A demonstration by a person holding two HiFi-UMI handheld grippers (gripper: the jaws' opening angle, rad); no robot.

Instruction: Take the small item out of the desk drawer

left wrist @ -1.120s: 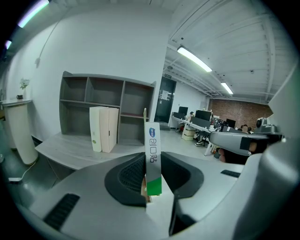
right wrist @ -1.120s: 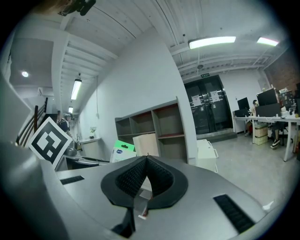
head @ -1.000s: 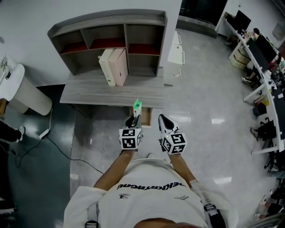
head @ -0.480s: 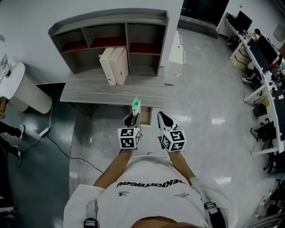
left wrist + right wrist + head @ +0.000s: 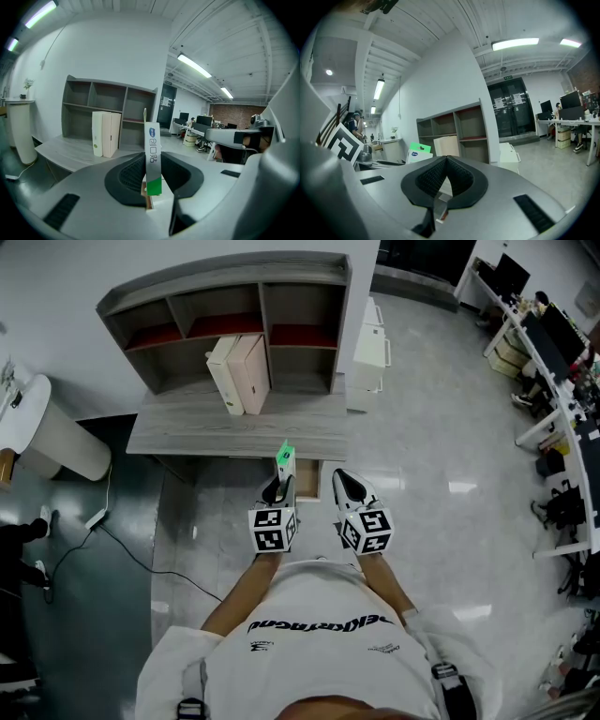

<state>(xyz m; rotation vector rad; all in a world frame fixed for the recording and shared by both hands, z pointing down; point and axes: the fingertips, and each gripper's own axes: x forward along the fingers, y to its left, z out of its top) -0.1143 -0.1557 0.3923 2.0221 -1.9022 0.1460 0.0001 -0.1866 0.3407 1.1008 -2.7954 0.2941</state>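
Note:
The small item is a flat white packet with a green end (image 5: 287, 458). It stands upright between the pads of my left gripper (image 5: 281, 486), which is shut on it just in front of the desk's edge. In the left gripper view the packet (image 5: 153, 154) rises from the left gripper (image 5: 151, 176). My right gripper (image 5: 345, 486) hovers beside it to the right, apart from it. Its jaws (image 5: 446, 161) meet at the tips with nothing between them. The packet (image 5: 417, 152) also shows at the left of the right gripper view. The open wooden drawer (image 5: 309, 486) lies between the two grippers.
The grey desk (image 5: 234, 432) carries a shelf unit (image 5: 225, 315) with two pale binders (image 5: 239, 376) standing in it. A white cabinet (image 5: 372, 357) stands right of the desk and a white bin (image 5: 52, 432) left of it. A cable (image 5: 122, 554) crosses the floor.

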